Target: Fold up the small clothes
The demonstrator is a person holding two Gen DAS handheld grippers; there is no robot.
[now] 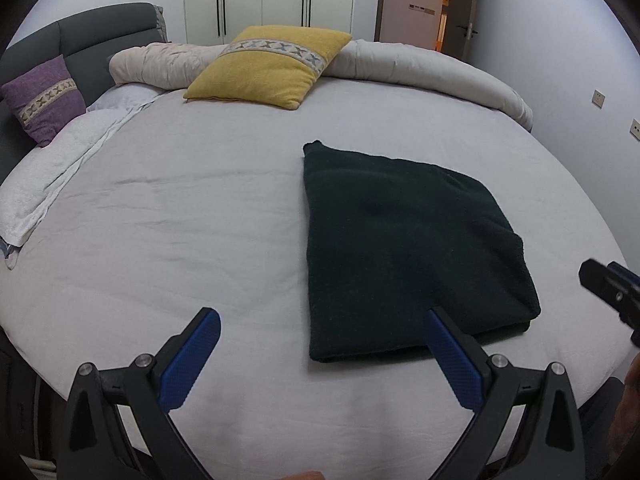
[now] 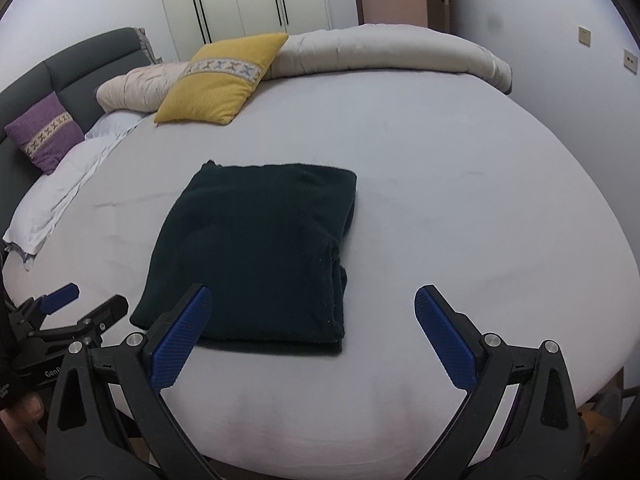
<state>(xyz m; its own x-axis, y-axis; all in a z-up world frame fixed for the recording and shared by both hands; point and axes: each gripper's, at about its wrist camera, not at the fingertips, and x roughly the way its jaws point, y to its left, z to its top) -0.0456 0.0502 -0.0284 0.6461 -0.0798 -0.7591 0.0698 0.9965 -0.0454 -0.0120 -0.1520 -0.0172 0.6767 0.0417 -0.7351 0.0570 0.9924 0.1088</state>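
A dark green garment lies folded into a thick rectangle on the pale grey bed sheet; it also shows in the right wrist view. My left gripper is open and empty, hovering near the bed's front edge, its right finger over the garment's near edge. My right gripper is open and empty, its left finger over the garment's near left corner. The left gripper also shows at the lower left of the right wrist view. The right gripper's tip shows at the right edge of the left wrist view.
A yellow cushion and a rolled beige duvet lie at the far side of the bed. A purple cushion leans on the grey headboard at left, above a white pillow. Wardrobes and a door stand behind.
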